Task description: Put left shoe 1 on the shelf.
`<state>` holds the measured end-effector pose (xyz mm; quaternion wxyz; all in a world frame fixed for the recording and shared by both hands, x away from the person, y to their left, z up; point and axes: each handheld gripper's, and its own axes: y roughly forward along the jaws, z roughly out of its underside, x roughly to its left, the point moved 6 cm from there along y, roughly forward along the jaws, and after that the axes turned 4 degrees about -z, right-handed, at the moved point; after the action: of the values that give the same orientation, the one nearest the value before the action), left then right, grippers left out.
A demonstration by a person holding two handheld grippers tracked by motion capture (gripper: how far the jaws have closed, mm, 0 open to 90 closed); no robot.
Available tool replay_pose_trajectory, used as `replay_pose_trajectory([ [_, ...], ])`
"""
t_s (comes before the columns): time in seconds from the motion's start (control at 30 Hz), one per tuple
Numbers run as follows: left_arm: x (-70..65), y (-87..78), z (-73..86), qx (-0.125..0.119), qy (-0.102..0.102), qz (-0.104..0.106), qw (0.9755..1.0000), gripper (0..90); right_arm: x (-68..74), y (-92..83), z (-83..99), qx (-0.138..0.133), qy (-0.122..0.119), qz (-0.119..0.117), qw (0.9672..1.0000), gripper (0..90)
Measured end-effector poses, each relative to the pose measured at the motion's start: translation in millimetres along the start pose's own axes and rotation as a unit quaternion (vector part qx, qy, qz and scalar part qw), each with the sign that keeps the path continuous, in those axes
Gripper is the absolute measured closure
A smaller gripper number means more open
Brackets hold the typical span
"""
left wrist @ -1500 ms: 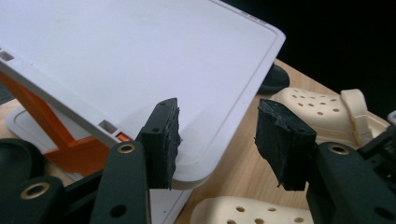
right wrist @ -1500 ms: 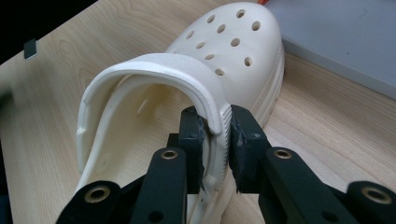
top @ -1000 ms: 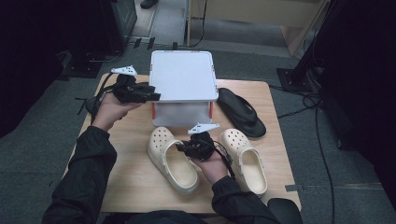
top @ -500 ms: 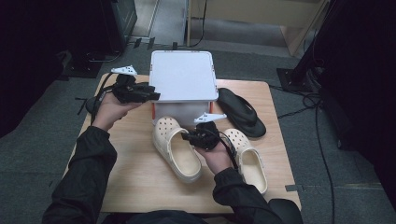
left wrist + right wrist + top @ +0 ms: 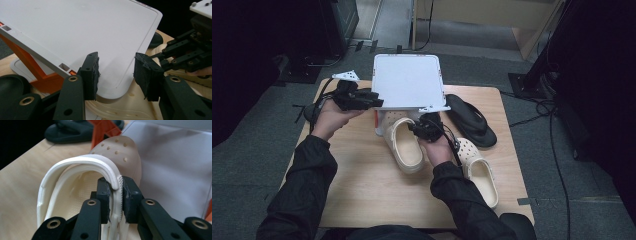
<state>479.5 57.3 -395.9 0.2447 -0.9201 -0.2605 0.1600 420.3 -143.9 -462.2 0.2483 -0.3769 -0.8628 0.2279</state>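
Observation:
A white box lid (image 5: 408, 80) stands raised over its box (image 5: 382, 122), which has orange latches (image 5: 47, 80). My left gripper (image 5: 374, 102) is at the lid's near left corner. In the left gripper view (image 5: 116, 75) that corner lies between the jaws, which have just been closing and stand apart. My right gripper (image 5: 418, 127) is shut on the rim of a cream clog (image 5: 404, 145). The ridged pads (image 5: 125, 192) pinch the clog's rim (image 5: 82, 161). Its toe points at the box under the lid's front edge.
A second cream clog (image 5: 479, 170) lies on the wooden table (image 5: 362, 195) at the right. A black flip-flop (image 5: 472, 122) lies right of the box. A dark rounded thing (image 5: 10, 86) sits by the left hand. Dark floor surrounds the table.
The right gripper has carried the cream clog away from the table's near edge and leftward, up to the box under the lid. The left hand has stayed by the lid's corner.

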Motion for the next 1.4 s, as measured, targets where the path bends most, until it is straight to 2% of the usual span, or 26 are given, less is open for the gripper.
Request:
replay_pose_trajectory([
  [0.2, 1.2, 0.3, 0.5, -0.005, -0.008, 0.007, 0.9999, 56.6, -1.5, 19.9, -2.0, 0.002, 0.004, 0.023, 0.9997, 78.2],
  [0.33, 2.3, 0.1, 1.0, -0.008, -0.007, 0.007, 0.9999, 58.0, -0.4, 26.3, -0.4, -0.002, 0.018, 0.013, 0.9998, 78.0],
  [0.5, 2.0, 0.1, 1.2, -0.008, -0.002, 0.003, 1.0, 59.5, -0.3, 29.7, 4.9, -0.016, 0.012, 0.024, 0.9995, 76.9],
  [0.6, 2.2, 0.1, 1.4, -0.009, -0.003, 0.002, 0.9999, 60.0, -0.9, 29.7, 6.9, -0.018, 0.012, 0.021, 0.9996, 75.2],
  [0.7, 2.3, 0.0, 1.4, -0.009, -0.003, 0.001, 1.0, 60.3, -0.3, 29.9, 9.4, -0.014, 0.011, 0.011, 0.9998, 67.9],
  [0.87, 1.9, 0.2, 1.4, -0.01, -0.001, -0.001, 1.0, 60.6, 2.1, 18.3, 9.0, -0.017, -0.003, 0.005, 0.9998, 58.5],
  [1.03, 1.9, 0.2, 1.4, -0.009, 0.002, -0.003, 1.0, 60.9, 3.9, 3.0, 12.0, -0.016, -0.011, 0.001, 0.9998, 58.0],
  [1.07, 1.9, 0.2, 1.4, -0.009, 0.002, -0.004, 1.0, 61.0, 5.2, -5.1, 14.3, -0.018, -0.016, 0.0, 0.9997, 58.8],
  [1.1, 1.8, 0.2, 1.4, -0.009, 0.003, -0.005, 0.9999, 61.0, 5.2, -5.1, 14.3, -0.018, -0.016, 0.0, 0.9997, 58.8],
  [1.23, 1.9, 0.1, 1.6, -0.009, 0.003, -0.005, 0.9999, 61.6, 11.3, -18.8, 23.4, -0.019, -0.014, -0.022, 0.9995, 65.6],
  [1.27, 2.0, 0.1, 1.6, -0.01, 0.003, -0.004, 0.9999, 61.7, 13.5, -21.2, 27.0, -0.02, -0.018, -0.027, 0.9993, 67.0],
  [1.33, 2.1, 0.2, 2.6, -0.017, 0.003, -0.007, 0.9998, 62.8, 21.7, -26.1, 41.0, -0.018, -0.041, -0.038, 0.9982, 71.2],
  [1.37, 2.1, 0.2, 2.6, -0.017, 0.003, -0.007, 0.9998, 63.3, 21.7, -26.1, 41.0, -0.018, -0.041, -0.038, 0.9982, 71.2],
  [1.4, 2.6, 0.0, 3.1, -0.019, 0.001, -0.006, 0.9998, 63.7, 27.8, -28.5, 51.7, -0.013, -0.052, -0.045, 0.9975, 73.5],
])
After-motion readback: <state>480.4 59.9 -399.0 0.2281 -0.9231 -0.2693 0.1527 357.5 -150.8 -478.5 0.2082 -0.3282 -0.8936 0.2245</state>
